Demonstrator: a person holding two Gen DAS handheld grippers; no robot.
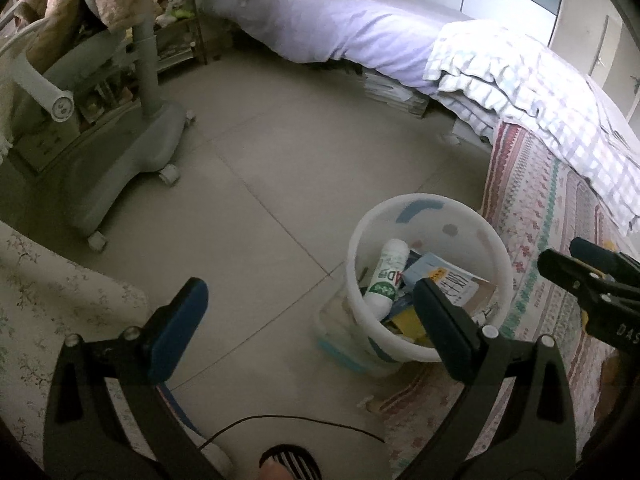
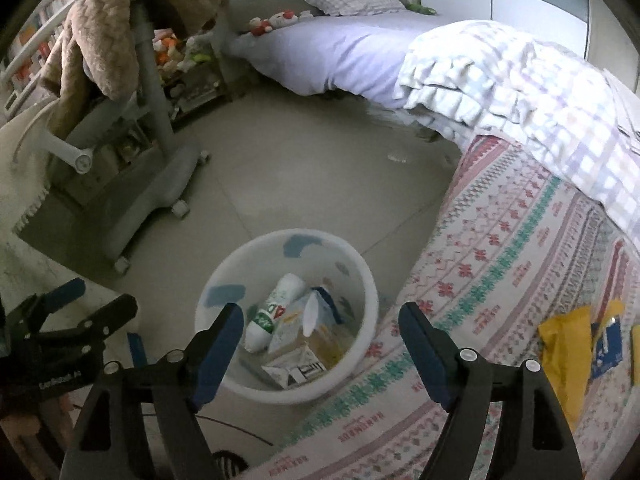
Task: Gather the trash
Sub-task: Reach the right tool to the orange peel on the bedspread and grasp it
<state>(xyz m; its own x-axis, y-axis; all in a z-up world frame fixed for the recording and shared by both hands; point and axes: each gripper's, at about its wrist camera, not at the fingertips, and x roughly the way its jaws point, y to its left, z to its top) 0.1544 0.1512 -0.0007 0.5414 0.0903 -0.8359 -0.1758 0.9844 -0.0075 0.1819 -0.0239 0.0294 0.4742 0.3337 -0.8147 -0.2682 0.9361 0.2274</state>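
White round plastic bin (image 2: 286, 316) with pale blue patches stands on the grey tile floor (image 2: 288, 184), its rim touching or just beside the edge of the patterned bedspread (image 2: 500, 264) with red and green bands. Inside: a white bottle with green label (image 2: 272, 312) lying tilted against the wall, crumpled paper cartons and wrappers (image 2: 304, 360) under and beside it. In the left wrist view the same contents fill the lower part of the bin (image 1: 430, 280).

Yellow wrapper (image 2: 566, 344) and a blue packet (image 2: 606, 344) lie on the bedspread, well right of the bin.

Right gripper (image 2: 322, 328): jaws spread wide, nothing between them, above the bin's near rim. Left gripper (image 1: 310, 312): jaws wide apart, nothing held, bin just beyond its right finger.

Open floor stretches beyond the bin toward a grey wheeled chair base (image 2: 160, 184) at left; the bed closes off the right.
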